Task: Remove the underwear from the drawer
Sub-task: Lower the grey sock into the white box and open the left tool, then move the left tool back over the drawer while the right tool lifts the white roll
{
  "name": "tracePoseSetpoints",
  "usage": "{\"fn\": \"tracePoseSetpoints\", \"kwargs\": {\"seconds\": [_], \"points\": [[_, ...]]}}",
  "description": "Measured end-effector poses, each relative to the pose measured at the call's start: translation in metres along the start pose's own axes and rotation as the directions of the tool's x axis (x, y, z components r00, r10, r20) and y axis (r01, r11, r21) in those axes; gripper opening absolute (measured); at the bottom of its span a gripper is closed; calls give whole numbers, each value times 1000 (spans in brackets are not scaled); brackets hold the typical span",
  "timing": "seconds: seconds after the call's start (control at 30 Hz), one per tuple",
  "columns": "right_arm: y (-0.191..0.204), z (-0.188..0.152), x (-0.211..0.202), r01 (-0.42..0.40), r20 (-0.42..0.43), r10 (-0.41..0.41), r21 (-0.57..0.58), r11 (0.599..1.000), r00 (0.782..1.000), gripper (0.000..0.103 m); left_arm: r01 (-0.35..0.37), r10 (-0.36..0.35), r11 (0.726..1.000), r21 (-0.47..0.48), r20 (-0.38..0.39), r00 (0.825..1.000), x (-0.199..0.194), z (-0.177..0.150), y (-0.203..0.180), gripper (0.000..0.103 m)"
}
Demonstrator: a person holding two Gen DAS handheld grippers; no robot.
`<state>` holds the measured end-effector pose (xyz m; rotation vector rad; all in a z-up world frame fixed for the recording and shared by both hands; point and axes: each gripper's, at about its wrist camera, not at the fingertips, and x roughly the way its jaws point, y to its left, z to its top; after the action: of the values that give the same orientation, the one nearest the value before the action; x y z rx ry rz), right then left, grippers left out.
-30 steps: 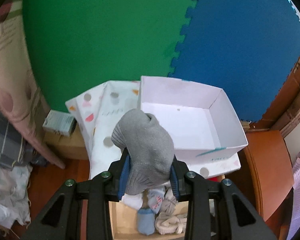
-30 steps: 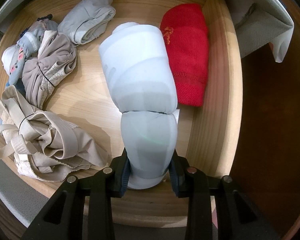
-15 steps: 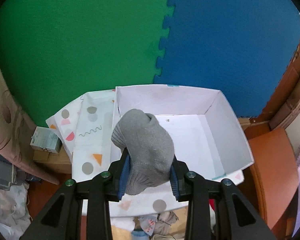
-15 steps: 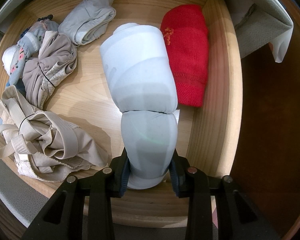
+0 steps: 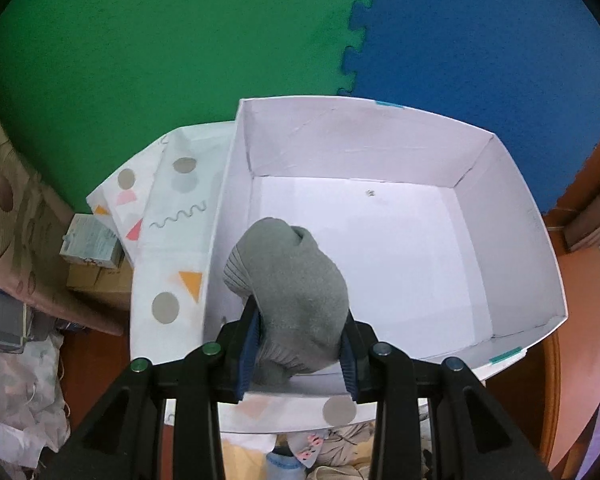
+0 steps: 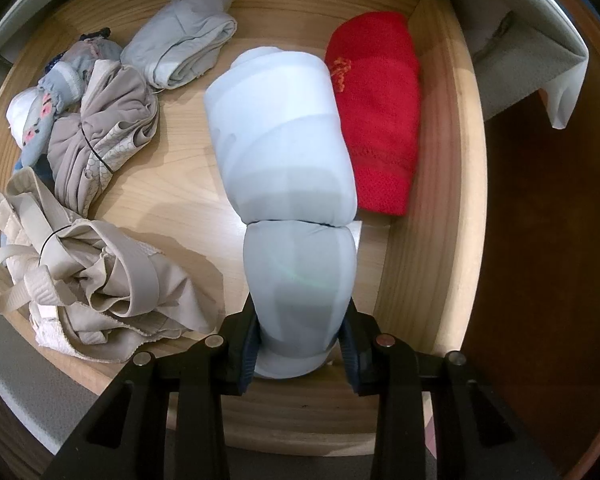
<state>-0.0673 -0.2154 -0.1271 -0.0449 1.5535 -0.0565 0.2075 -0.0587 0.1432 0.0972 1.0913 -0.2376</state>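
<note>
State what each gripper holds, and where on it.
Left gripper: grey rolled garment, clamped at its near end. Right gripper: pale blue roll, clamped at its near end.

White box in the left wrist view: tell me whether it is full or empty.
Empty. The white box shows only its bare floor and walls; the grey roll is clamped in the left tongs above its near edge.

Wooden drawer (image 6: pixel 440 200) floor, red roll (image 6: pixel 376 120), beige and grey bundles lying loose

Your left gripper (image 5: pixel 298 354), clamping the grey knitted roll (image 5: pixel 288 296), has descended over the white cardboard box (image 5: pixel 512 240).
</note>
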Motion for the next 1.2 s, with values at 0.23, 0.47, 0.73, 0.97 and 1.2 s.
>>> {"fn": "tracePoseSetpoints", "kwargs": {"seconds": [0.23,0.47,0.73,0.97,1.2], "points": [[0,0,0,0,0,0,0,1000,1000,32,-32,32,999,-21,-32,999,1,-9,8,35],[1,0,0,0,1,0,1,1000,1000,32,-67,65,997,-26,-50,997,-1,-20,9,35],[-1,0,1,-3,5,3,4,1000,1000,32,-40,37,997,-60,-43,998,-3,-20,12,39],[-1,0,3,-6,10,6,3,1000,1000,32,-24,23,999,-35,-7,1000,-17,-18,11,49],[-3,-4,3,-11,15,11,4,1000,1000,32,-38,39,999,-14,60,997,-57,-22,17,58]]}}
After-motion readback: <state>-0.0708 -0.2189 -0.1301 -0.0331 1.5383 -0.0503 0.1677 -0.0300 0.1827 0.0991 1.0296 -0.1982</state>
